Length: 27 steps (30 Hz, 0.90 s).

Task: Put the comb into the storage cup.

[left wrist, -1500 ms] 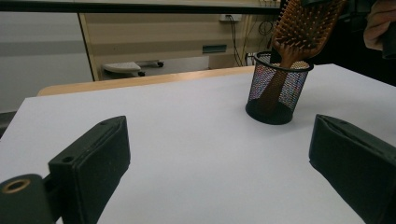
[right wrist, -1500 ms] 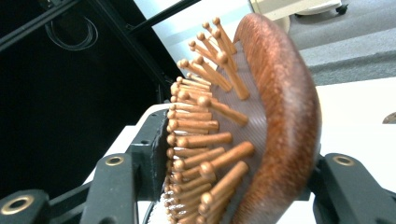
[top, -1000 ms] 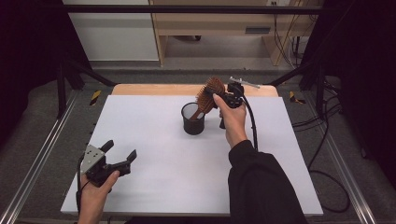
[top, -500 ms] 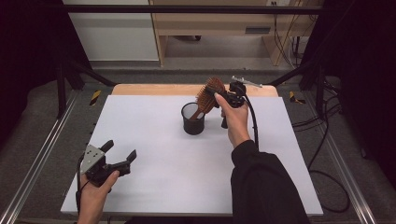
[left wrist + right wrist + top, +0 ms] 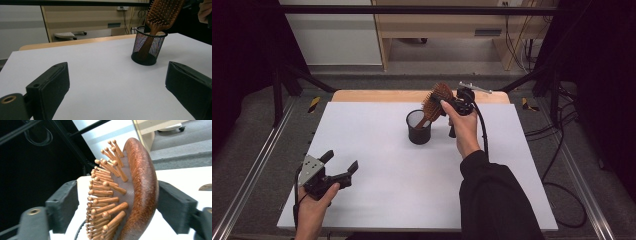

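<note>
One wooden paddle hairbrush [image 5: 436, 102] stands handle-down in a black mesh cup [image 5: 418, 127] near the far middle of the white table [image 5: 377, 190], its head leaning out between the jaws of the right gripper [image 5: 447, 103], which have just been opening and now stand off the bristle tips. The left gripper [image 5: 343, 165] hangs wide and empty near the table's front edge. Stiff and light, the brush is probably best gripped across its hard back, since the pins would give under pressure.

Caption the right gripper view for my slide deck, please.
Right gripper jaws, just opening, flank the wooden hairbrush head, bristles facing the left pad.
</note>
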Each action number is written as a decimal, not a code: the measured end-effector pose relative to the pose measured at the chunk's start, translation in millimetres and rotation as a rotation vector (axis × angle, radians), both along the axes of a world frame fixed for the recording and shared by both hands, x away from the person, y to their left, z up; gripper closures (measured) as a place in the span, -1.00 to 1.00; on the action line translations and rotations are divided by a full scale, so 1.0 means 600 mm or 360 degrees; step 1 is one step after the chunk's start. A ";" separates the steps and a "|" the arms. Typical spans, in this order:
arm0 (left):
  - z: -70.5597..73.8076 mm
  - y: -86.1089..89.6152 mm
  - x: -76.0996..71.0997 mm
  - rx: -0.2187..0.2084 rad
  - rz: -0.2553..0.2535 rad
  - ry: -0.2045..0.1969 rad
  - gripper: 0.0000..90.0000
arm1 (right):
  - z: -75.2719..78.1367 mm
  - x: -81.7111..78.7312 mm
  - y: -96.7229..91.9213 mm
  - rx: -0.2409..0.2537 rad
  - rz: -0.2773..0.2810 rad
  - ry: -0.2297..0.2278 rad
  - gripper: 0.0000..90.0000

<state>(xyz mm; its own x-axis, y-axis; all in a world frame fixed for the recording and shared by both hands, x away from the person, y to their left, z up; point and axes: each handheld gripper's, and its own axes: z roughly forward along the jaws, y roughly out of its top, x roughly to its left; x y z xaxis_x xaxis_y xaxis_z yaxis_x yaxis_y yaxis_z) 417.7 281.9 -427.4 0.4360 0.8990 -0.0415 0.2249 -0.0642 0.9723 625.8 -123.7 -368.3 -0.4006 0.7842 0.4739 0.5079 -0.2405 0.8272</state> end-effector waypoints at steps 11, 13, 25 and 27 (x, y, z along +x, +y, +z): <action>0.000 0.001 0.000 0.0002 0.0002 0.0000 -0.87 | 0.005 -0.002 -0.003 -0.0010 -0.0022 0.0000 -0.77; 0.000 0.001 0.000 0.0005 0.0003 0.0002 -0.87 | 0.005 -0.003 -0.004 -0.0014 -0.0019 -0.0004 -0.78; -0.002 0.002 0.002 0.0005 0.0006 0.0008 -0.88 | 0.019 -0.014 -0.009 -0.0079 -0.0026 -0.0042 -0.92; -0.003 0.002 0.002 0.0002 0.0010 0.0011 -0.89 | 0.022 -0.018 -0.013 -0.0094 -0.0024 -0.0055 -0.92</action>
<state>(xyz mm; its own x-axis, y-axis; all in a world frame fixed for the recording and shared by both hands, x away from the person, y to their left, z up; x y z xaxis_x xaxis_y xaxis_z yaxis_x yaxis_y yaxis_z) 419.0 283.4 -429.3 0.4299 0.9018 -0.0433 0.2322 -0.0640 0.9706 614.8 -131.3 -354.8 -0.4038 0.8164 0.4127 0.4755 -0.1981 0.8571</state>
